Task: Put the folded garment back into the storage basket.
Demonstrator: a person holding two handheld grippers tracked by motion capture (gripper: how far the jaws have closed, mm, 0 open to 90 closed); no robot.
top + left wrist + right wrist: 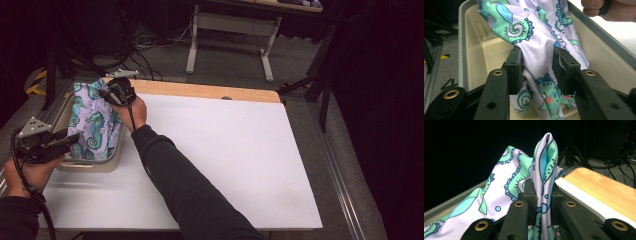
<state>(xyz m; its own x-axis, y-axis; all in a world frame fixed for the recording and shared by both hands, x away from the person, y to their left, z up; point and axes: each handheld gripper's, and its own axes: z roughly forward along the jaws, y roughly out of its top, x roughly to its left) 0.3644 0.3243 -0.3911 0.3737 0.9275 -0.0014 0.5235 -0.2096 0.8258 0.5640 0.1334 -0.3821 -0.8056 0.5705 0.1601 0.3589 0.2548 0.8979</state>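
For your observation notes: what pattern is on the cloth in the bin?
Teal seahorses on pale lilac cloth; left gripper view shows it best.

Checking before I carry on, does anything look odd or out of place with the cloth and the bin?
Nothing damaged or spilled. The cloth hangs bunched half out of the bin, pinched by the right gripper at the far end; the left gripper sits loose around it.

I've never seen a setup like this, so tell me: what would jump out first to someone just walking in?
The bright seahorse-print cloth stands out, draped into a beige bin at the table's left edge. The right gripper pinches a fold of it at the bin's far end, while the left gripper has the cloth between its parted jaws. The rest of the white table is bare, against a dark room.
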